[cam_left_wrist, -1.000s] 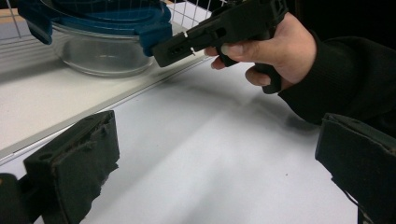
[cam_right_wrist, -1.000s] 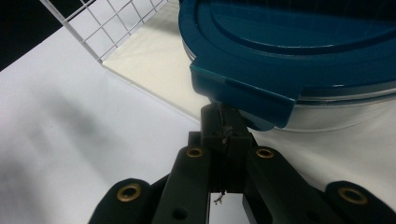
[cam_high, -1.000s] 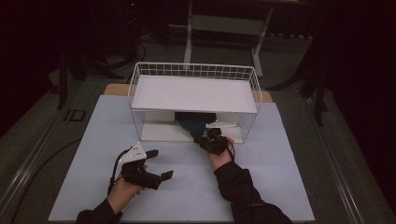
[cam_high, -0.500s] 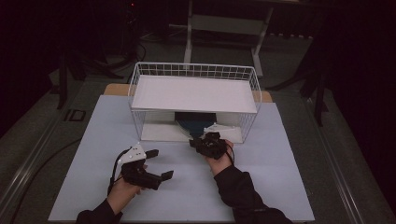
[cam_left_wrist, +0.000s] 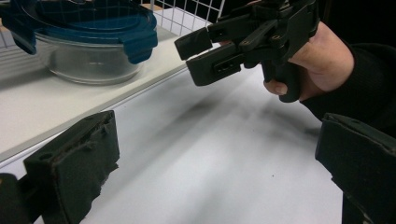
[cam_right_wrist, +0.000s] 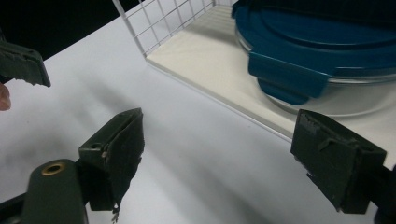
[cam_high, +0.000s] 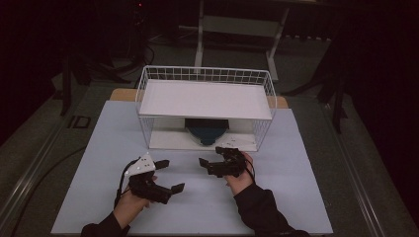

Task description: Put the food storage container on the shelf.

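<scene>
Both pairs of jaws stand wide and hold nothing. From where I stand, the right gripper [cam_high: 216, 163] hangs just outside the open front of the white wire rack [cam_high: 205, 74], its pads [cam_right_wrist: 116, 151] framing bare table with the glass container [cam_right_wrist: 322, 70] up at two o'clock in its own view. That container, with its blue snap-lock lid [cam_left_wrist: 88, 25], sits on the rack's lower shelf [cam_right_wrist: 210, 56], under the upper shelf. The left gripper [cam_high: 165, 175] waits near the table's front edge, at about eight o'clock from the right one and apart from it.

The reach looks to be the step in hand. To do it well, I'd keep the right gripper low to clear the upper shelf and close on the container's rim or a lid clip [cam_right_wrist: 285, 74]. The glass wall looks slippery.
</scene>
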